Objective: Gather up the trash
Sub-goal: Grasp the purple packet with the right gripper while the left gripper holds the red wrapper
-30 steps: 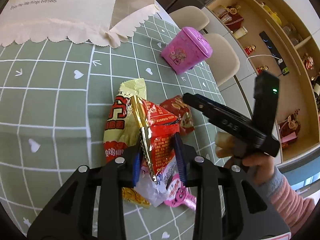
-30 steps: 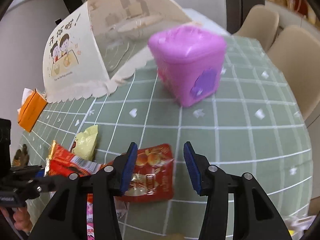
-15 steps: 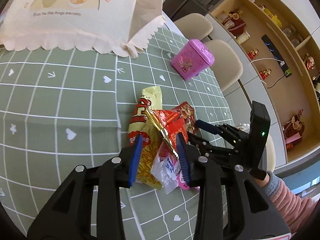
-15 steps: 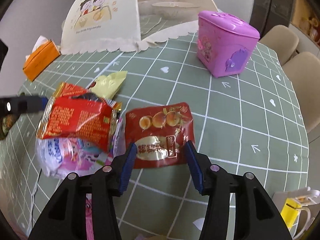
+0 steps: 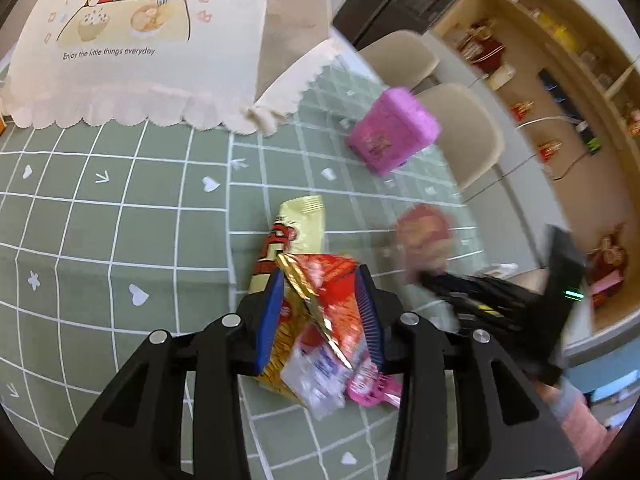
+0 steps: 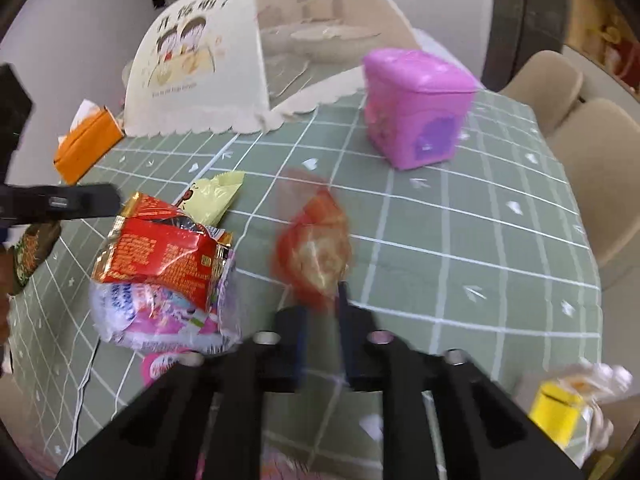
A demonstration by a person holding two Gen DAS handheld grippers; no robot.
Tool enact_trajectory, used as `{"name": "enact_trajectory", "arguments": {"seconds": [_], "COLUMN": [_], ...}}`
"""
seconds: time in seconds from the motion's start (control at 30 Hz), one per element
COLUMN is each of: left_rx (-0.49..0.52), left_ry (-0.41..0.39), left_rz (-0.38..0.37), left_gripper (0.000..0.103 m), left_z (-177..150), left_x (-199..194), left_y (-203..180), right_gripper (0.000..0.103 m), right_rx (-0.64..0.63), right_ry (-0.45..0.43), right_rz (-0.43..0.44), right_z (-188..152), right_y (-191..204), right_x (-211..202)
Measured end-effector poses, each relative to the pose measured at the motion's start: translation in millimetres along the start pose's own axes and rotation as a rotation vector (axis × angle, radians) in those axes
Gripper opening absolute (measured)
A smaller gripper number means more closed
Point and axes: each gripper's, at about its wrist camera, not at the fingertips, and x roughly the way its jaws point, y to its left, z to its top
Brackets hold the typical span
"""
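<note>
My left gripper (image 5: pixel 320 300) holds a bundle of wrappers (image 5: pixel 320 320) above the green tablecloth: a red and gold one, a yellow one (image 5: pixel 300 224) and a white and pink one. Its jaws are opening slightly, and the bundle (image 6: pixel 160 264) still sits between the pads. My right gripper (image 6: pixel 320 304) is closing, its jaws nearly together on the lower edge of a red snack packet (image 6: pixel 316 252). That packet is blurred and tilted up off the cloth. In the left wrist view the right gripper (image 5: pixel 436 280) comes in from the right with the packet (image 5: pixel 424 236). A pink lidded bin (image 6: pixel 416 108) (image 5: pixel 392 136) stands further back.
A cream mesh food cover (image 5: pixel 160 40) (image 6: pixel 200 72) fills the back of the table. An orange tissue box (image 6: pixel 88 140) lies at the left edge. A yellow container (image 6: pixel 560 412) is at the near right. Beige chairs (image 6: pixel 592 160) stand beyond the table's right edge.
The right gripper's jaws have gone from wide open to nearly together on the red packet, which now tilts up from the cloth. The left gripper has risen with its bundle.
</note>
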Motion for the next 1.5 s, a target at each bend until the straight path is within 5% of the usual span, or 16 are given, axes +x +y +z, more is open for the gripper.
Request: {"name": "enact_trajectory", "arguments": {"seconds": [0.2,0.23,0.3,0.7,0.77,0.8,0.83,1.07,1.2,1.5], "left_rx": [-0.016,-0.017,-0.001,-0.034,-0.058,-0.067,-0.072,-0.124,-0.145,-0.133], "left_ry": [0.017,0.014,0.008,-0.103,-0.103,-0.098,-0.094,-0.03,-0.029,-0.015], "left_rz": [0.039,0.034,0.028,-0.045,-0.05,-0.047,-0.043,-0.059,-0.065,-0.085], "left_gripper": [0.034,0.022,0.019,0.01,0.01,0.01,0.01,0.01,0.01,0.01], "left_z": [-2,-3,-5,-35,-46,-54,-59,-98,-106,-105], "left_x": [22,23,22,-38,-43,-44,-44,-40,-45,-48], "left_y": [-2,-4,-12,-49,-50,-50,-51,-44,-35,-23], "right_gripper": [0.008,0.008,0.008,0.006,0.016,0.037,0.047,0.047,0.047,0.047], "right_rx": [0.003,0.006,0.014,0.079,0.105,0.122,0.148,0.266,0.41,0.18], "right_ry": [-0.038,-0.042,-0.06,-0.064,-0.047,-0.041,-0.04,-0.044,-0.096,-0.084], "right_rz": [-0.029,-0.033,-0.042,0.037,0.047,0.062,0.088,0.026,0.07,0.078], "right_z": [-15,-17,-22,-55,-68,-74,-80,-99,-105,-91], "right_y": [-6,-7,-9,-31,-39,-42,-46,-63,-70,-41], "right_x": [-48,-53,-68,-86,-82,-80,-79,-67,-67,-51]}}
